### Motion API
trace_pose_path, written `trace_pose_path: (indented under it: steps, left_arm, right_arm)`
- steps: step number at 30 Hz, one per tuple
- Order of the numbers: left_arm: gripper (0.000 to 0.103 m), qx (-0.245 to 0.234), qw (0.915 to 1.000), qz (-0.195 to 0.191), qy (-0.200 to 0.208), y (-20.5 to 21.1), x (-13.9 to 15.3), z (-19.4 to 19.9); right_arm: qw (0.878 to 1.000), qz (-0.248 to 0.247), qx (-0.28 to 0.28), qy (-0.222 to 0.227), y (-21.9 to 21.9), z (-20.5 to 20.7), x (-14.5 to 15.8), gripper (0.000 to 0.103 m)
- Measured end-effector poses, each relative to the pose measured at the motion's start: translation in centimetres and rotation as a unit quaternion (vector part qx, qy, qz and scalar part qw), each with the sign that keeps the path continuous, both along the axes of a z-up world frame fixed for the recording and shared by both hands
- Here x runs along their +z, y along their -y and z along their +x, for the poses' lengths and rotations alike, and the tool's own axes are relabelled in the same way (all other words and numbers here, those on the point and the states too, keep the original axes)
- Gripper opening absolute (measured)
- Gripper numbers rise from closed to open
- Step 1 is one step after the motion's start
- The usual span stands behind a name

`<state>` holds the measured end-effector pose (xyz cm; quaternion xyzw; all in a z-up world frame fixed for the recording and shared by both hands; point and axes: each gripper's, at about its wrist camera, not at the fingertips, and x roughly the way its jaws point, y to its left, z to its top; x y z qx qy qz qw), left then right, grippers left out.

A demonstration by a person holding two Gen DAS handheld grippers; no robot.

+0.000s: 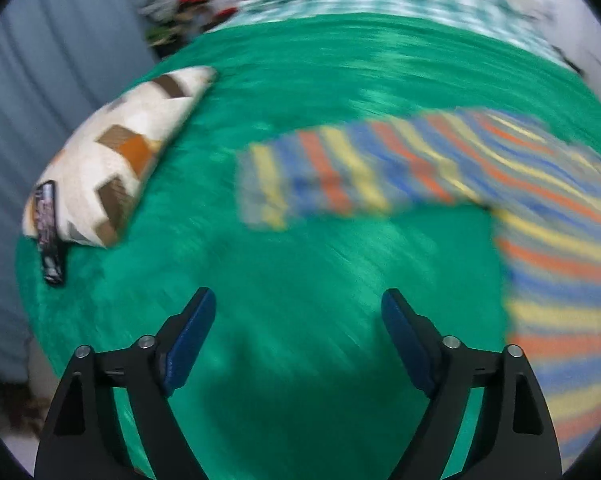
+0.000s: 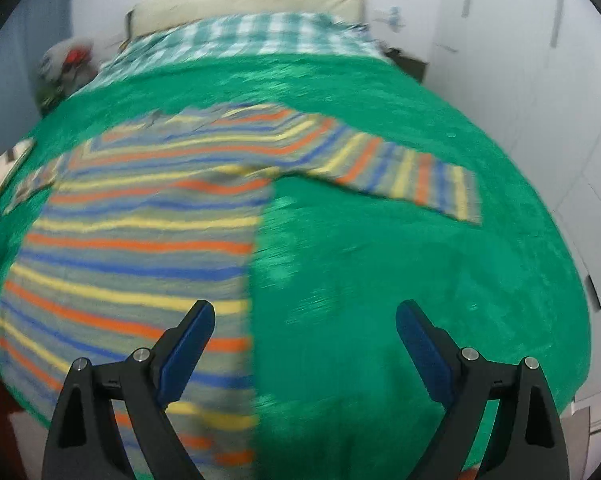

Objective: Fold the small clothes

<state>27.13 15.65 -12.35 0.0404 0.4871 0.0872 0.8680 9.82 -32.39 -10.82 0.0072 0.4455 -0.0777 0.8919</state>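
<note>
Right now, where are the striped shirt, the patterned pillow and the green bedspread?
striped shirt (image 2: 140,240): right wrist view, on the middle of its body.
patterned pillow (image 1: 112,156): left wrist view, on its white middle.
green bedspread (image 2: 400,280): right wrist view, on a bare part beside the shirt.

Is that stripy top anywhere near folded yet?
Hardly. The striped shirt lies spread flat on the green bedspread, both sleeves out, no fold visible. Left gripper and right gripper are open and hold nothing. All the folding remains.
</note>
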Motion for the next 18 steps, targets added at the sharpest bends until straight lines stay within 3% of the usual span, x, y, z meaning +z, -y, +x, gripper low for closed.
trace_pose_path:
  steps: [6,10,12,18]
  left_arm:
    - [0.092,-0.104,0.9929,-0.052,-0.027,8.9,-1.4,-8.1]
    - [0.095,-0.153,0.9863,-0.018,-0.058,13.0,-5.2,-10.8]
    - [0.098,-0.156,0.9873,0.004,-0.028,13.4,-5.5,-11.8]
    - [0.103,-0.136,0.9885,-0.05,-0.041,12.0,-5.9,-11.7]
  right_arm:
    - [0.997,0.015,0.061,-0.038,-6.6,-0.3,-1.9,0.091]
    - [0.989,-0.036,0.09,-0.109,-9.6,-0.3,-6.9,0.092]
    - [0.99,-0.044,0.085,-0.1,-9.7,-0.9,-7.4,0.095]
    - [0.992,-0.04,0.073,-0.1,-8.9,-1.2,-7.7,0.099]
